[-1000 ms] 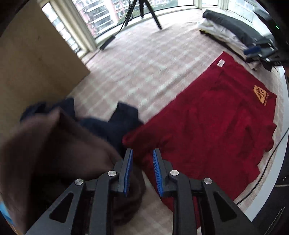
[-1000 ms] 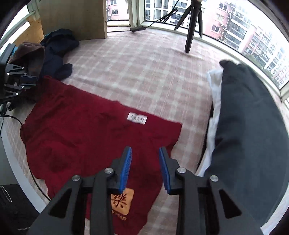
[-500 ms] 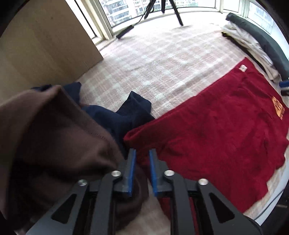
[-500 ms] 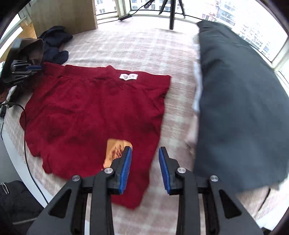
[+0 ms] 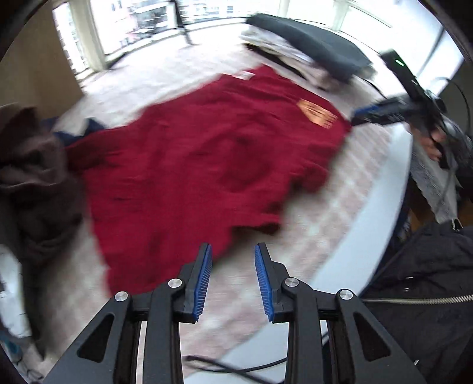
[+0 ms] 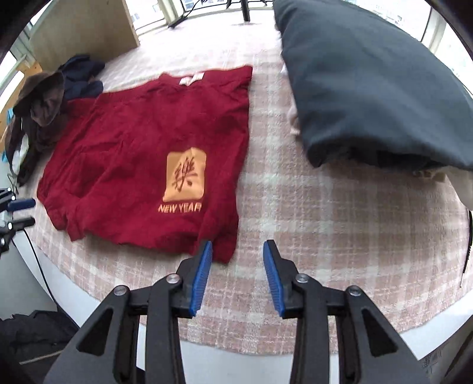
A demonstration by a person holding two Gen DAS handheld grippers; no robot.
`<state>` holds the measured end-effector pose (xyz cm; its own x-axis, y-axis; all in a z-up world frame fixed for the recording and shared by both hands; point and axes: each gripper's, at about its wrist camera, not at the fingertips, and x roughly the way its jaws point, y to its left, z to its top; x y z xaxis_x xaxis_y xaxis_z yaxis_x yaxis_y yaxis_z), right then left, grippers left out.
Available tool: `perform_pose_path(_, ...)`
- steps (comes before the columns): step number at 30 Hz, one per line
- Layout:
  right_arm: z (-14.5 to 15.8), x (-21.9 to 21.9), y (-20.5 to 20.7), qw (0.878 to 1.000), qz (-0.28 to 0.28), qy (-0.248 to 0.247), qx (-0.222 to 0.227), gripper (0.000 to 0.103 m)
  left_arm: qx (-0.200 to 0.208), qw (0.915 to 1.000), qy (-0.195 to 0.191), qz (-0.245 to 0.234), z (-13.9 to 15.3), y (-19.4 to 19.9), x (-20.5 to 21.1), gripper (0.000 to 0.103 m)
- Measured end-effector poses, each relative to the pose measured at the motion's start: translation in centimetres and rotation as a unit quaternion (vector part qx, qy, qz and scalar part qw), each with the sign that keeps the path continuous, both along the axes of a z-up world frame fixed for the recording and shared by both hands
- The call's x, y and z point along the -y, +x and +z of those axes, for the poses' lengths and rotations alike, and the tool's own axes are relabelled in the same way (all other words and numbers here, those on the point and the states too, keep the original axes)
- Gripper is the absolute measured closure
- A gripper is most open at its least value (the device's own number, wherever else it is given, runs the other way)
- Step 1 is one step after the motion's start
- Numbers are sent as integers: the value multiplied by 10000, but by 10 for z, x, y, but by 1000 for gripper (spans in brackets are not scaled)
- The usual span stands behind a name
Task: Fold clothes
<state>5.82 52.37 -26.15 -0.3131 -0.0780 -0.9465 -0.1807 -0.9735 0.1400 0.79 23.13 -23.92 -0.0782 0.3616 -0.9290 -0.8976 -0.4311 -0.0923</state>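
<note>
A red garment (image 6: 142, 153) with an orange "NEW YEAR" patch (image 6: 184, 174) lies spread flat on the pink plaid cover (image 6: 325, 224). It also shows in the left wrist view (image 5: 192, 165), blurred. My right gripper (image 6: 237, 251) is open and empty, just above the garment's near right corner. My left gripper (image 5: 233, 254) is open and empty, above the garment's near hem. The right gripper shows at the far right of the left wrist view (image 5: 375, 113); the left gripper shows at the left edge of the right wrist view (image 6: 17, 212).
A brown garment (image 6: 41, 100) and a navy one (image 6: 82, 76) are heaped at the red garment's left. A stack of folded clothes topped by a dark grey piece (image 6: 363, 85) lies on the right. A wooden board (image 6: 79, 26) stands behind. A cable (image 5: 230, 366) runs along the table edge.
The left gripper has swung from the brown heap to the garment's near hem and opened wider. The right gripper has pulled back to the garment's near right corner.
</note>
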Motion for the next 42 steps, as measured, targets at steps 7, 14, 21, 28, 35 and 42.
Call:
perform_pose_path(7, 2, 7, 18, 9992, 342, 69, -189, 67, 52, 9990, 279, -357, -21, 23, -72, 74)
perform_pose_path(14, -2, 8, 13, 9980, 393, -105, -480, 72, 482, 9983, 41, -334, -38, 14, -107, 97)
perform_pose_path(21, 31, -6, 7, 9942, 502, -705, -636, 99, 1133, 9929, 337, -103, -4, -4, -104, 98)
perform_pose_path(28, 43, -19, -2, 9952, 120, -810, -537, 99, 1959, 9789, 441, 367, -13, -24, -88, 98)
perform_pose_path(35, 3, -8, -14, 9995, 8, -293, 114, 99, 1900, 9811, -9, 374, -39, -11, -83, 97)
perform_pose_path(42, 21, -10, -2, 9962, -49, 834, 256, 98, 1377, 9896, 75, 407, -13, -2, -43, 87)
